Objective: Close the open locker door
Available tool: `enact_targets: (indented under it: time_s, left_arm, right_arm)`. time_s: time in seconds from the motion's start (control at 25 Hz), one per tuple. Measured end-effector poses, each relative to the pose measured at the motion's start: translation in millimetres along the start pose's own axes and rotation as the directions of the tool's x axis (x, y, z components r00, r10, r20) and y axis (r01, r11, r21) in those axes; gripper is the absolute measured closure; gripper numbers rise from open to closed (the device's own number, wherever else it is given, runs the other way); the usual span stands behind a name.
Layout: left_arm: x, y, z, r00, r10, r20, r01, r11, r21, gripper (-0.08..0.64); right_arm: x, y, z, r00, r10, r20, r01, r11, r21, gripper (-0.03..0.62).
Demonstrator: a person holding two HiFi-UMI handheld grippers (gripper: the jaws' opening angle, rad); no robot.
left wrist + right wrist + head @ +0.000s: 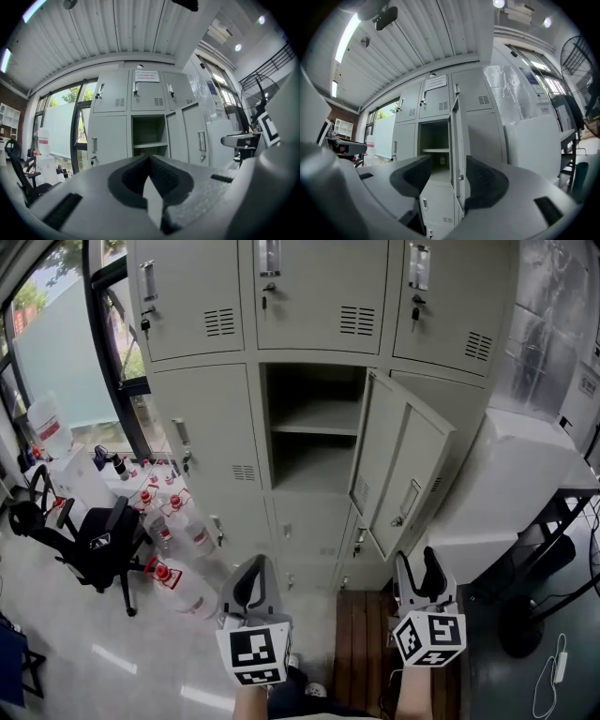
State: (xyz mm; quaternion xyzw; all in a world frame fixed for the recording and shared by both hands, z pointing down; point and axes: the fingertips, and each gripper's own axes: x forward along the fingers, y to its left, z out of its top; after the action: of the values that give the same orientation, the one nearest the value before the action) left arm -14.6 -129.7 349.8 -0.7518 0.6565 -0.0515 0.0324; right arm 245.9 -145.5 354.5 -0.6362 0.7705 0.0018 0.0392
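**Locker door ajar, both grippers short of it**

Locker door (401,470) in the cabinet's middle row stands swung out to the right, hinged at its right edge, baring a shelved compartment (314,427). Left gripper (251,587) has its jaws pressed together, holding nothing. Right gripper (421,576) has its jaws spread apart and empty; the right gripper view shows the door's edge (457,140) between them, well apart from the pads.
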Motion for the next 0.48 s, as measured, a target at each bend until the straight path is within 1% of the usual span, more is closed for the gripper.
enact_targets:
  time_s: [0.2, 0.48]
  left_arm:
    - [22.6, 6.0, -3.9, 1.0, -0.015, -0.004, 0.015, 1.0, 0.004, 0.56]
    - [68.6, 15.7, -0.1, 0.999, -0.054, 0.001, 0.054, 0.999, 0.003, 0.56]
  right_arm:
    - [18.4, -12.4, -4.2, 0.999, -0.041, -0.004, 0.041, 0.999, 0.001, 0.367]
    - [52.3, -24.1, -4.7, 0.996, -0.09, -0.005, 0.09, 0.996, -0.01, 0.367]
